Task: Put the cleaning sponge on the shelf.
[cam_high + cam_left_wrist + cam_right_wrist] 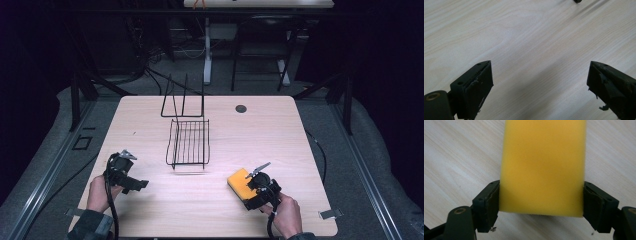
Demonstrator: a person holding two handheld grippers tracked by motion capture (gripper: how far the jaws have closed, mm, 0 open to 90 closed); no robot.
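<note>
Right gripper: both pads press the long sides of the yellow sponge — clamped on its near end, the rest of the block running forward past the fingertips and lying flat on the wooden table.

Left gripper: jaws wide apart, only bare tabletop between and ahead of them.

In the high view the sponge sits just ahead of the right gripper; a black wire rack stands further out, between the two grippers — apart from both.

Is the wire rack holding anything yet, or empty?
Empty. The wire rack shows bare bars in the high view; the sponge sits apart on the table, clamped by the right gripper.
</note>
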